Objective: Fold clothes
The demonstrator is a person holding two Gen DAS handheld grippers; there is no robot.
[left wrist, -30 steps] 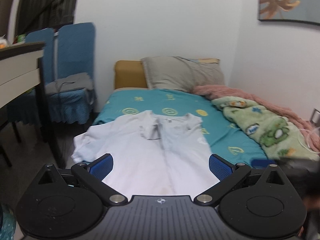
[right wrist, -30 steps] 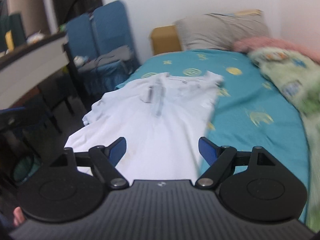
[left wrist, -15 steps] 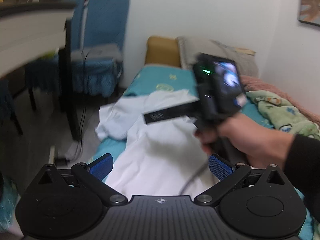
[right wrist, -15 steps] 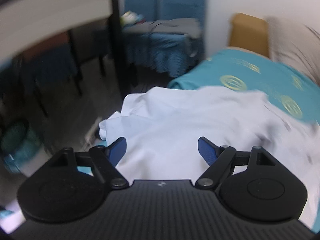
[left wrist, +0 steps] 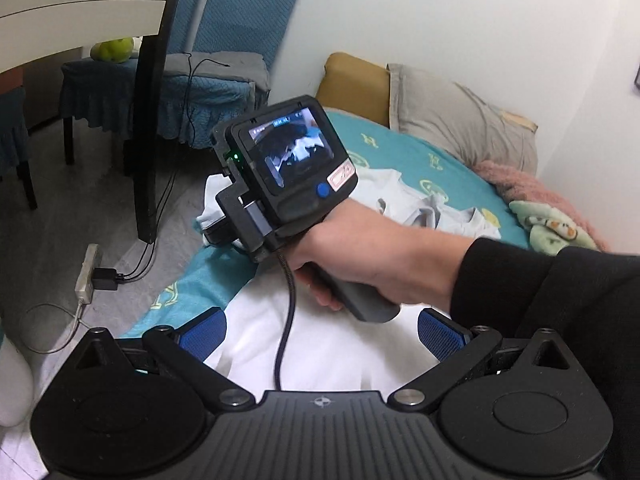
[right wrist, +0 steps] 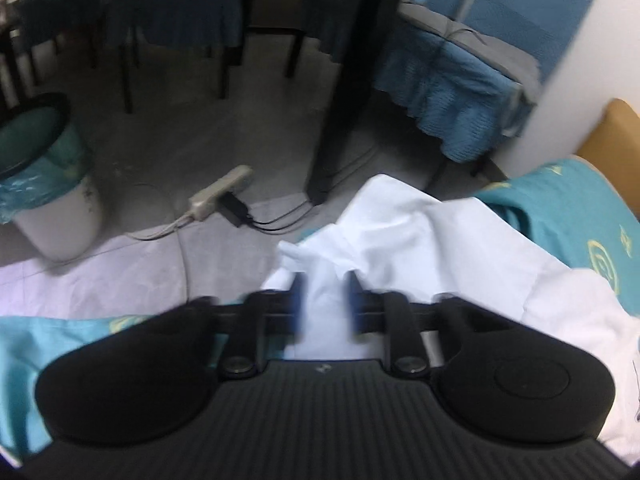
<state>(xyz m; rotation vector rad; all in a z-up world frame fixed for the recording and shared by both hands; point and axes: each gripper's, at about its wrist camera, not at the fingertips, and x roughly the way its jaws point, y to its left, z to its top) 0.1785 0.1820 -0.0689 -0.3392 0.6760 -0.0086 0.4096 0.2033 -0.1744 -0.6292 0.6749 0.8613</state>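
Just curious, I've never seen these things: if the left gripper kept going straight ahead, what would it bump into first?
Probably the person's right hand holding the right gripper, directly ahead of the left gripper; depth is unclear.

The left gripper [left wrist: 320, 330] hangs low with its two blue-padded fingers [left wrist: 202, 330] spread wide apart, nothing between them. Ahead of it, the person's right hand [left wrist: 356, 252] wraps around the grey handle of the right gripper [right wrist: 324, 304], wrist level, a black sleeve [left wrist: 560, 304] covering the forearm. In the right wrist view, its blue pads [right wrist: 297, 304] are blurred and stand close together, white cloth showing in the narrow gap between them.
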